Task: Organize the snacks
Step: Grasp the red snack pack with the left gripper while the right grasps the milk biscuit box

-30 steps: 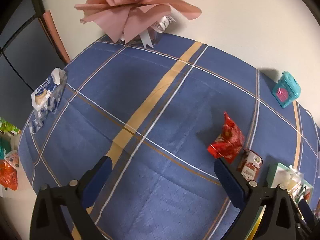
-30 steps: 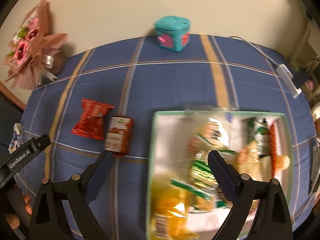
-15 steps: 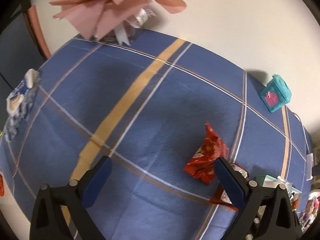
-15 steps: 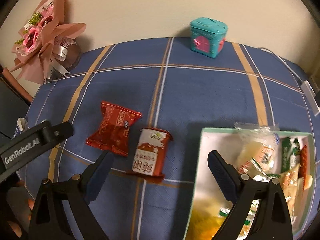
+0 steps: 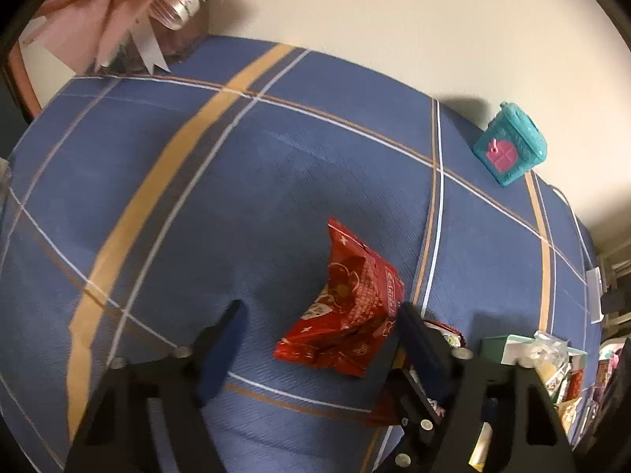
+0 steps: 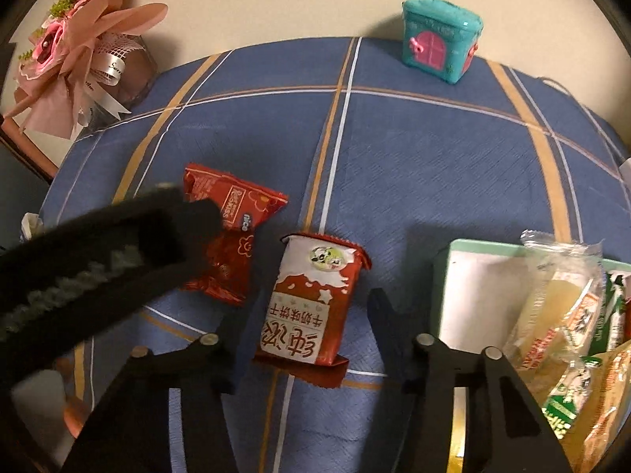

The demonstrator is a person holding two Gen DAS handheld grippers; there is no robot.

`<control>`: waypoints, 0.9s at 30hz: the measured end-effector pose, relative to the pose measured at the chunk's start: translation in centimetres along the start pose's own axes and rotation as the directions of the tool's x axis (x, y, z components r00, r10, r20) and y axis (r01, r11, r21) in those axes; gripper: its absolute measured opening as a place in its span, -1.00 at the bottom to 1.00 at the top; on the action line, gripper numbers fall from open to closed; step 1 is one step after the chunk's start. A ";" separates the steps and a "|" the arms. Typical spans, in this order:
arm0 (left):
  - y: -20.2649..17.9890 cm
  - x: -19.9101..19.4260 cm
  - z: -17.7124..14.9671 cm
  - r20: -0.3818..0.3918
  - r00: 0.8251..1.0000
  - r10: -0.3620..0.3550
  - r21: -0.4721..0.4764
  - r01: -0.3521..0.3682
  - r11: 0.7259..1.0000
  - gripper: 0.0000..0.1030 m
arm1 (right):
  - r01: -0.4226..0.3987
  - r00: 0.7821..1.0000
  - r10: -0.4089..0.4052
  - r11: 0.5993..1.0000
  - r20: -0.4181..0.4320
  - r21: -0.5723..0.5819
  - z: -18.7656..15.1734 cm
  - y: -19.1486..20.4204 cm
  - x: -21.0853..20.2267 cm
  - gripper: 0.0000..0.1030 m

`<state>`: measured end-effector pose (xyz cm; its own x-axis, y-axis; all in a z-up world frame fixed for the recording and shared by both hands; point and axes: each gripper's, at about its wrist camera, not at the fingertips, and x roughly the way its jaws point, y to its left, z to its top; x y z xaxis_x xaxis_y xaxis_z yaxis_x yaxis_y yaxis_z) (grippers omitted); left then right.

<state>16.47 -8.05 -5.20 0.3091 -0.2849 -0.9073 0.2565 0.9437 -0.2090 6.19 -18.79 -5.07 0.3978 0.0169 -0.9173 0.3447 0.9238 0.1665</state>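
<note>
Two loose snacks on the cloth: a crinkled red foil pack (image 5: pixel 347 299) and, just right of it, a red-and-white biscuit pack (image 6: pixel 311 307) with Chinese print and a round panda sticker. Left gripper (image 5: pixel 319 327) straddles the red pack, jaws closing, pads not yet on it. Right gripper (image 6: pixel 311 327) straddles the biscuit pack, closing too, no contact visible. A mint tray (image 6: pixel 445 272) holding other snacks sits to the right. Blue plaid tablecloth (image 6: pixel 414 165), cream wall, pink bouquet (image 6: pixel 71 55), teal toy box (image 6: pixel 441 39) at the back.
</note>
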 end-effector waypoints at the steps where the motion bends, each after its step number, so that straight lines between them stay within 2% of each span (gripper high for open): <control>1: 0.1 0.3 0.0 -0.003 1.000 -0.024 -0.012 0.024 1.000 0.39 | -0.005 1.000 0.005 1.000 -0.002 0.000 -0.1 0.0 0.1 -0.08; 3: 0.2 0.6 0.0 -0.010 0.998 -0.068 -0.031 0.068 0.997 0.12 | -0.002 1.000 0.002 1.000 -0.008 -0.006 -0.1 0.3 0.3 -0.12; 4: 0.2 0.5 0.1 -0.006 0.996 -0.087 -0.037 0.087 0.996 0.12 | -0.001 1.000 0.001 1.000 -0.007 -0.007 -0.1 0.3 0.3 -0.13; 6: 0.1 0.3 -0.1 -0.001 0.997 -0.075 -0.028 0.075 0.997 0.08 | -0.003 1.000 0.003 1.000 -0.010 -0.009 -0.2 0.4 0.3 -0.16; 14: -0.1 -1.5 -2.2 0.007 0.996 -0.087 -0.102 0.087 0.991 0.07 | -0.015 1.000 0.015 1.000 0.000 0.002 -0.3 0.2 -0.8 -0.22; 22: 0.1 -4.2 -2.7 0.015 0.995 -0.101 -0.151 0.102 0.983 0.07 | -0.022 1.000 0.022 1.000 0.015 0.007 -0.6 0.2 -3.1 -0.22; 27: 0.2 -6.6 -3.4 0.035 0.995 -0.096 -0.141 0.100 0.985 0.07 | -0.028 0.999 0.027 0.999 0.031 0.017 -0.8 0.0 -4.9 -0.22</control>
<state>11.33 -5.35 -0.49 0.3150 -0.3802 -0.8696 0.1540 0.9246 -0.3484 3.56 -18.60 -0.91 0.4334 0.0301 -0.9007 0.3478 0.9164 0.1980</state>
